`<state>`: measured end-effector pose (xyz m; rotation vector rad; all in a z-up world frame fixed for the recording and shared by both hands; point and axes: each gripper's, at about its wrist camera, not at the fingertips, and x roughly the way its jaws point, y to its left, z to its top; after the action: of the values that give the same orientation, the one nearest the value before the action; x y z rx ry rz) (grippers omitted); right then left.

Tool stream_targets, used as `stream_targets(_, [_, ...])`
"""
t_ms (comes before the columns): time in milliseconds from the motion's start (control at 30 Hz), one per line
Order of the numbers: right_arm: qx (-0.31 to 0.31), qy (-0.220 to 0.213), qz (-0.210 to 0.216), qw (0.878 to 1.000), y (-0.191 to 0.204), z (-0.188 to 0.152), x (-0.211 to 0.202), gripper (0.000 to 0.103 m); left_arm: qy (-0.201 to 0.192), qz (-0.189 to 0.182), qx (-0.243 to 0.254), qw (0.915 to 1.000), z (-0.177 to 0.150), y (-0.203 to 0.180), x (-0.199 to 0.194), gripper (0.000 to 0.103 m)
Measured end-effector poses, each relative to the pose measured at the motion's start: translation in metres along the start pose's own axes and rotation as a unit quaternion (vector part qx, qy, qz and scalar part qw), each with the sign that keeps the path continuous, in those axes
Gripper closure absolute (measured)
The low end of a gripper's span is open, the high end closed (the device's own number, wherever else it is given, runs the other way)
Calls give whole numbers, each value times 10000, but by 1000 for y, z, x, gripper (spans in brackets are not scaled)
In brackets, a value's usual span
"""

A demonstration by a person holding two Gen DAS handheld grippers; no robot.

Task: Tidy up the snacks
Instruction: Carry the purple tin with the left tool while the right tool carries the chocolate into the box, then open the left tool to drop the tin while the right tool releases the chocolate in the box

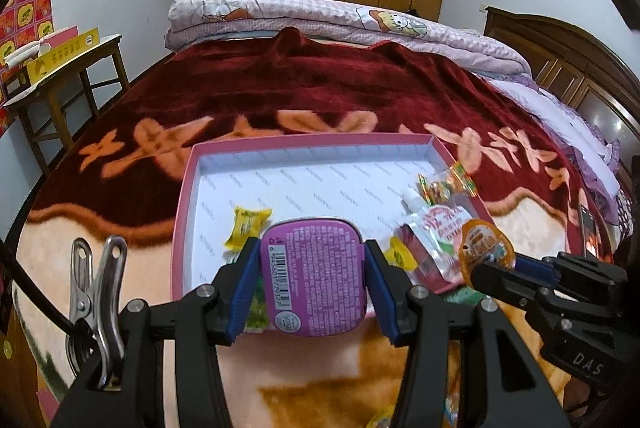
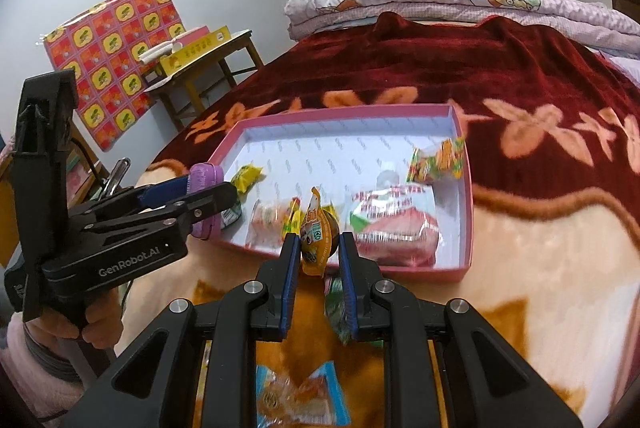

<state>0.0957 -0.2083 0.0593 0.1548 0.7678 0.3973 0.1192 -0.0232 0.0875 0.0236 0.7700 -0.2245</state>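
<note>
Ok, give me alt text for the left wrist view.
The left hand-held gripper clamps a flat purple tin at the near edge of a shallow pink cardboard box holding wrapped snacks, on a red floral blanket.

Both wrist views look forward, low and close over the bed; both share the pink tray [image 1: 188, 211] [image 2: 466, 187].

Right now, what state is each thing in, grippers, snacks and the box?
left gripper: shut on the purple tin, held at the box's near edge
right gripper: shut on the orange jelly cup
pink box: open, partly filled
red pouch: lying inside the box
yellow candy: lying inside the box
</note>
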Motion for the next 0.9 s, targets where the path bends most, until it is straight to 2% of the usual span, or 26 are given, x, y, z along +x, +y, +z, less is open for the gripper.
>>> stream_targets(300, [-33, -19, 11, 10000, -6, 21, 15, 82, 33, 29, 27, 10000, 15, -2, 23, 50])
stream_targets(900, [49, 47, -90, 9999, -18, 37, 48, 82, 170, 130, 177, 9996, 26, -7, 72, 50])
